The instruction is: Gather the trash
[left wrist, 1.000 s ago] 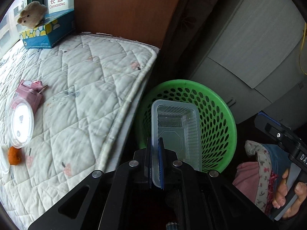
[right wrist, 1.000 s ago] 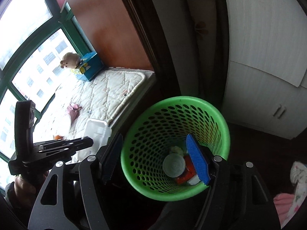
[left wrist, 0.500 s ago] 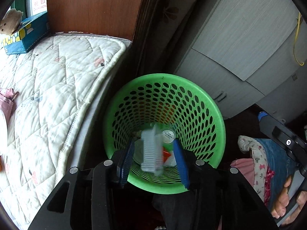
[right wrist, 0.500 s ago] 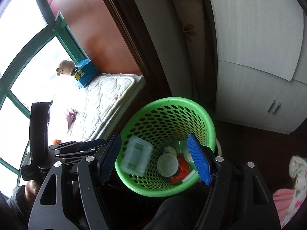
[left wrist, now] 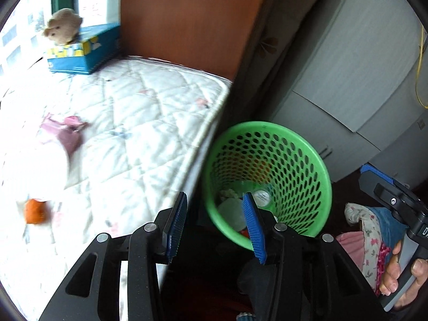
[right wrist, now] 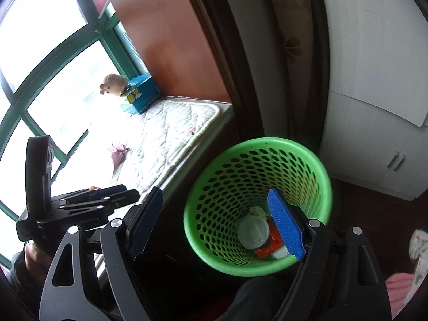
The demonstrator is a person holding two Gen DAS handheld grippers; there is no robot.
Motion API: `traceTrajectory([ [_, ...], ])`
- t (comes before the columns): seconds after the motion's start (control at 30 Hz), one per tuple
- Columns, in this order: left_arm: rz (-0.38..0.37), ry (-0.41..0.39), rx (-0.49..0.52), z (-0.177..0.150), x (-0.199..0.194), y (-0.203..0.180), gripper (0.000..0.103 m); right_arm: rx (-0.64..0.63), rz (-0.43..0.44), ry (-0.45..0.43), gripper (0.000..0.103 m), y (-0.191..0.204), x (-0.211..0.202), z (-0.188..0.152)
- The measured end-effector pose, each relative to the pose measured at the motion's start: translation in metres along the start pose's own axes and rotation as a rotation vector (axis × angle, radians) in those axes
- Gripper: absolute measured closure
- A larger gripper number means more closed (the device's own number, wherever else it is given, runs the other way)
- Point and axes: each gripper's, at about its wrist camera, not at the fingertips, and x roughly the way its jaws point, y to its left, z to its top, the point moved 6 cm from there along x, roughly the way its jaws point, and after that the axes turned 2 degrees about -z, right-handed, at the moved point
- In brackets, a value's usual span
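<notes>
A green perforated waste basket (left wrist: 299,157) stands on the floor beside the quilted bed (left wrist: 128,123); it also shows in the right wrist view (right wrist: 214,240). Trash lies in its bottom: a round clear lid (right wrist: 252,231), red scraps and the clear container (left wrist: 231,210). My left gripper (left wrist: 215,223) is open and empty, between the bed edge and the basket. My right gripper (right wrist: 218,226) is open and empty above the basket. On the bed lie a pink wrapper (left wrist: 62,132), a white round lid (left wrist: 40,165) and an orange peel (left wrist: 34,211).
A blue tissue box (left wrist: 83,50) with a plush toy (left wrist: 64,25) sits at the bed's far corner by the window. White cabinet doors (left wrist: 347,67) stand behind the basket. Floral clothing (left wrist: 366,230) lies on the floor to the right.
My left gripper opened and dropped the clear container into the basket, then swung left toward the bed. The right gripper stayed open over the basket.
</notes>
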Motion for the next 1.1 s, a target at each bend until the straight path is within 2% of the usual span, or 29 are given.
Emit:
traceTrajectory([
  [0.17,0.104,-0.049,-0.044,-0.005,-0.024,0.048,0.052,-0.032,0.027,0.013,0.021,0.024,0.009,0.003],
  [0.57,0.342,-0.098,-0.226,-0.036,-0.076,0.193,0.05,-0.124,0.096,0.058,0.021,0.092,0.036,0.001],
  [0.67,0.371,-0.093,-0.273,-0.044,-0.084,0.225,0.049,-0.148,0.114,0.071,0.021,0.11,0.044,-0.001],
  [0.8,0.389,-0.076,-0.312,-0.054,-0.084,0.256,0.043,-0.192,0.132,0.09,0.021,0.137,0.053,-0.005],
  [1.1,0.363,-0.044,-0.313,-0.056,-0.062,0.276,0.038,-0.297,0.149,0.131,0.019,0.19,0.077,-0.016],
])
